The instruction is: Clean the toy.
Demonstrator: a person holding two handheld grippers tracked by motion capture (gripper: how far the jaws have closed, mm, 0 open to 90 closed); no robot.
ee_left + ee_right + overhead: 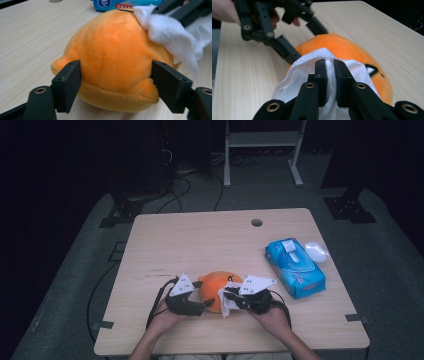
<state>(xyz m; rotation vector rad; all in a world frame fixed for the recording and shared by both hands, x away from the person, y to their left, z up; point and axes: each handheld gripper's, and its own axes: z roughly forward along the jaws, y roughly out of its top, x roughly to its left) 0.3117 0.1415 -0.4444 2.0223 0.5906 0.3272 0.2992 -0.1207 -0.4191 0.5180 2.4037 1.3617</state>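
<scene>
Room: dark around the table, grey carpet, black stand feet at both far sides, and a white frame [263, 150] standing beyond the far edge, with cables trailing on the floor near it.
Table [200, 240]: pale wood grain, rounded corners, a round cable hole [256, 222] near its far edge; bits of tape at the near corners.
Wipes pack [295, 267]: blue soft pack lying flat toward the right side of the table, well apart from the toy. Its white flap on top looks raised; what is inside I can't make out from here.
Lid [316, 251]: a small whitish cap-like piece just beside the pack's far right corner, on the table.
Toy [216, 287]: orange plush, dome-shaped, resting on the table near the front edge, between the two grippers.
Wipe [228, 302]: white, crumpled, draped over the toy's right side and touching it.
Left gripper [209, 303]: its jaws stand either side of the plush near its base, partly closed; in the left gripper view the pads [68, 83] sit right against the fur, so it looks like a light hold on the toy.
Right gripper [227, 295]: jaws pinched nearly together on the wipe, with the white fabric bunched between the pads [322, 72] and pressed against the toy.
Hands: both come in from the near edge, each wrapped around its gripper.
</scene>
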